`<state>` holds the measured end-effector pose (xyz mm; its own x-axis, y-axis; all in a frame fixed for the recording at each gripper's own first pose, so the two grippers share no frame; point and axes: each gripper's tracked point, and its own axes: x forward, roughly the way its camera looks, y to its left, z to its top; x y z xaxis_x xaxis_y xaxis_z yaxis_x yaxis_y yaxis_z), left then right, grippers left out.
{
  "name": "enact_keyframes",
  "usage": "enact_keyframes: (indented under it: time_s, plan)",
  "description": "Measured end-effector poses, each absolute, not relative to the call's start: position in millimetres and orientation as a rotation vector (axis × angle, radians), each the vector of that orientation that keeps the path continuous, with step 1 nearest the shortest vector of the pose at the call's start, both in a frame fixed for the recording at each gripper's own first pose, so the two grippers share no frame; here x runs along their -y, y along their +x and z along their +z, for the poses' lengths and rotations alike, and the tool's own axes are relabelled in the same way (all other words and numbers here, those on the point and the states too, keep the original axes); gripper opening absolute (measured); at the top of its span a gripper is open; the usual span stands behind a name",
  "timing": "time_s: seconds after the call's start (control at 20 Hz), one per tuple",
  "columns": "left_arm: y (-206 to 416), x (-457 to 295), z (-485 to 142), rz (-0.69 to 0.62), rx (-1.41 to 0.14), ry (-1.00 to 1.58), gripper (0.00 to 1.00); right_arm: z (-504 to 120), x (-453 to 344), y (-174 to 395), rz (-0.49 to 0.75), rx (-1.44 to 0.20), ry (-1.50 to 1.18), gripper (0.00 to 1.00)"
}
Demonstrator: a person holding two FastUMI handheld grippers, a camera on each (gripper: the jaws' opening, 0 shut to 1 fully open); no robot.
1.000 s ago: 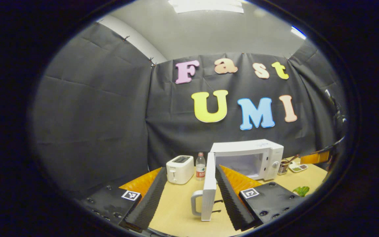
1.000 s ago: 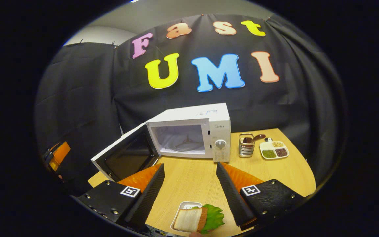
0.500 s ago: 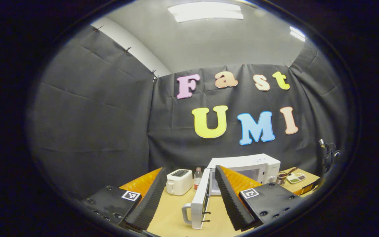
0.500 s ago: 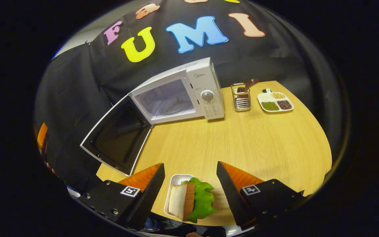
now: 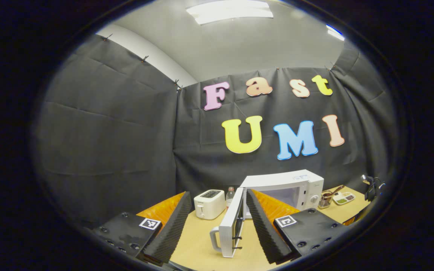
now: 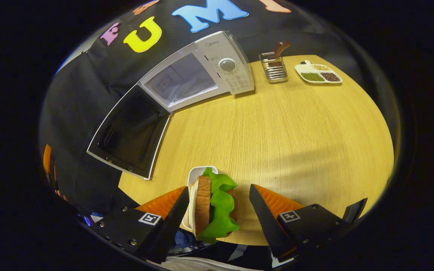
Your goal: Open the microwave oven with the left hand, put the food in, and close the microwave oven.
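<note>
The white microwave [image 6: 202,71] stands at the back of the table with its cavity showing and its door [image 6: 128,130] swung wide to the left. A sandwich with green lettuce [image 6: 215,205] sits on a small white tray [image 6: 196,173] at the table's near edge. My right gripper [image 6: 217,220] hangs over it, open, with the sandwich between its fingers, and neither finger presses on it. In the left gripper view the door [image 5: 232,226] shows edge-on with its handle [image 5: 214,241] to the left. My left gripper [image 5: 217,233] is open, short of the door.
A white toaster [image 5: 209,203] and a water bottle [image 5: 230,195] stand left of the microwave. A wire utensil holder [image 6: 273,67] and a divided dish of grains [image 6: 318,73] sit at the back right. The wooden table [image 6: 296,143] stretches wide between them and the sandwich.
My right gripper has tipped downward and moved over the sandwich, which now lies between its fingers. The left gripper has drawn back a little from the open door.
</note>
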<state>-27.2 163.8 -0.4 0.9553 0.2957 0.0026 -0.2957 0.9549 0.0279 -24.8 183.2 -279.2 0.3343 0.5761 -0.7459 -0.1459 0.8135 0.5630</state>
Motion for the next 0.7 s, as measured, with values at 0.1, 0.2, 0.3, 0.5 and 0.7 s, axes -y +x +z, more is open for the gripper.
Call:
enact_keyframes:
  time_s: [0.1, 0.2, 0.3, 0.5, 0.7]
  plan:
    - [-28.7, -160.7, -3.3, 0.304, -0.013, 0.011, 0.96, -288.5, -188.5, -33.3, 0.494, -1.184, 0.481, 0.96]
    - [-29.3, -160.3, -7.3, 0.313, -0.023, 0.0, 0.96, -290.0, -191.2, -38.8, 0.502, -1.215, 0.543, 0.95]
    - [-29.0, -159.5, -5.2, 0.32, -0.022, 0.0, 0.96, -293.4, -192.5, -44.4, 0.516, -1.247, 0.564, 0.88]
    - [-28.2, -156.0, -0.7, 0.322, -0.018, 0.025, 0.93, -279.7, -200.0, -41.2, 0.557, -1.257, 0.655, 0.57]
    - [-31.9, -154.3, 4.6, 0.324, -0.006, 0.041, 0.94, -277.7, -202.2, -41.5, 0.591, -1.216, 0.577, 0.38]
